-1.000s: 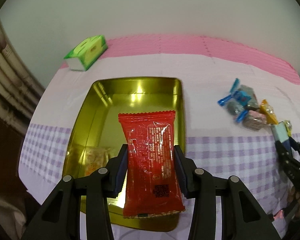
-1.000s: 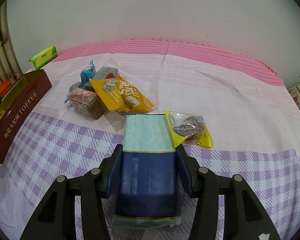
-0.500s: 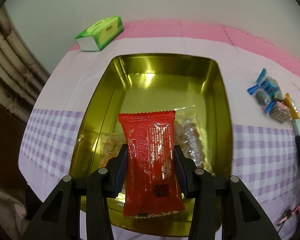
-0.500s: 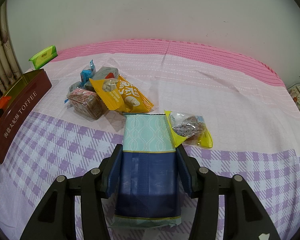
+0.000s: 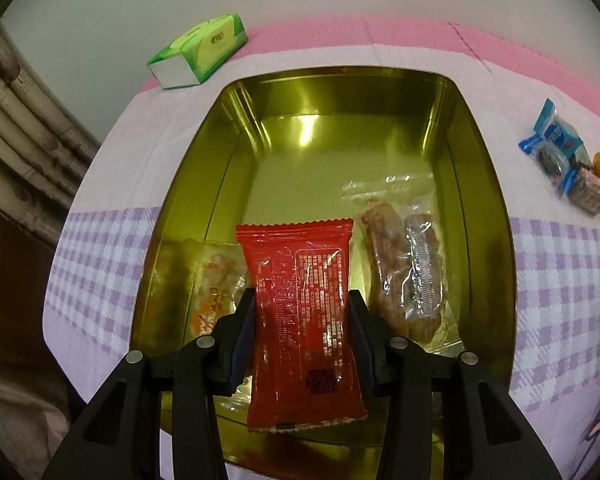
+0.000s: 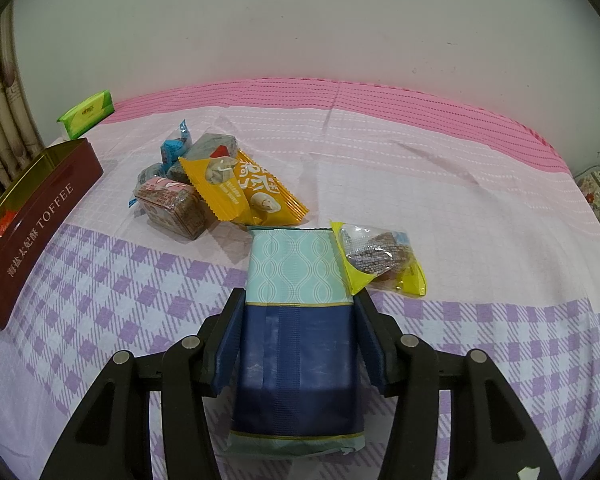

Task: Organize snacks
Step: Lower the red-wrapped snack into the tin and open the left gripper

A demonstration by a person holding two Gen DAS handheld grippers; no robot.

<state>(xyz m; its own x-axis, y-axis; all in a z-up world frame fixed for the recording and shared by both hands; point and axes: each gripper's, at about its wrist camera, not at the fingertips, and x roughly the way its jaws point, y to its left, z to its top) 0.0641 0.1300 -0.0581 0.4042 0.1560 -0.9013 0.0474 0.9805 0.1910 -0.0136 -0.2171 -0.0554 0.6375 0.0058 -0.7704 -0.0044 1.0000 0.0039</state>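
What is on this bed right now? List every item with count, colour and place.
Gold metal tin: one, maroon outside, left side of cloth.
Clear-wrapped snacks: two, in tin, one either side of the red packet.
Red foil packet: one, over tin.
Green tissue pack: one, behind tin.
Loose snack pile: several, blue, pink, yellow, mid cloth.
Yellow-edged clear snack: one, beside navy packet.
Navy and teal packet: one, front.
Checked pink-purple cloth: one.
Left gripper: holds red packet.
Right gripper: holds navy packet.
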